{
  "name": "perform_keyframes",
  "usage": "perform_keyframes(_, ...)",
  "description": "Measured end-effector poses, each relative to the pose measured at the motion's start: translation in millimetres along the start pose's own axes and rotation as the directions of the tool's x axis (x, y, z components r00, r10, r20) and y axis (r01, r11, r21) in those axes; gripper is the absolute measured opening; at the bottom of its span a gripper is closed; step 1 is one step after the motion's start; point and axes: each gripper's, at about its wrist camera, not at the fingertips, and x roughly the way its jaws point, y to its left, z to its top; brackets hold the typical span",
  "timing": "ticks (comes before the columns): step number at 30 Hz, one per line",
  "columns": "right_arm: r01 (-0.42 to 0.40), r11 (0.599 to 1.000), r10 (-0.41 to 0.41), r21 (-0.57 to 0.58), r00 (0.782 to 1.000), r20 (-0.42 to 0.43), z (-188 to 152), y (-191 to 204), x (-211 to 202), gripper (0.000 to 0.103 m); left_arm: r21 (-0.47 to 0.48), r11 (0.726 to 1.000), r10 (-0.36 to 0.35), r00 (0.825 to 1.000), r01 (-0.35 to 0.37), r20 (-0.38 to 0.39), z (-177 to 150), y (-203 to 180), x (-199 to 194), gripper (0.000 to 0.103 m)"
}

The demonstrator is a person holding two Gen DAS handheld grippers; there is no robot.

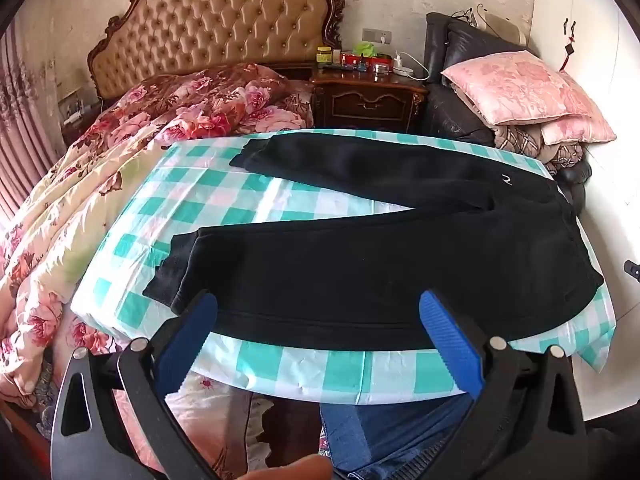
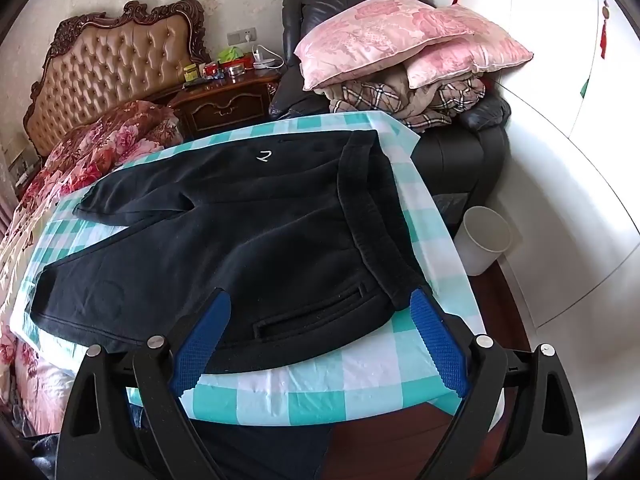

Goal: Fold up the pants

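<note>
Black pants (image 1: 380,264) lie flat on a table with a green-and-white checked cloth (image 1: 280,368), legs spread apart toward the left and waistband at the right. My left gripper (image 1: 318,308) hovers open over the near leg's lower edge, close to its cuff, with nothing gripped. In the right wrist view the same pants (image 2: 224,240) show a small white logo and a pocket slit. My right gripper (image 2: 320,308) stands open above the near waistband corner (image 2: 400,292), over the checked cloth (image 2: 360,376), its blue pads wide apart and not pressing on the fabric.
A bed with a floral quilt (image 1: 80,208) and tufted headboard (image 1: 216,28) lies left of the table. Behind stand a cluttered nightstand (image 1: 368,96) and a black armchair (image 2: 460,152) piled with pink pillows (image 2: 400,40). A white bin (image 2: 486,240) sits on the floor at right.
</note>
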Motion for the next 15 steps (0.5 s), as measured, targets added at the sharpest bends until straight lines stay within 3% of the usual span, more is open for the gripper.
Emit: perform_keyframes(15,0.008,0.999,-0.007,-0.047,1.000,0.016,1.2,13.9,-5.0,0.088,-0.036,0.999,-0.027,1.000,0.028,0.009,-0.5,21.9,5.5,0.101)
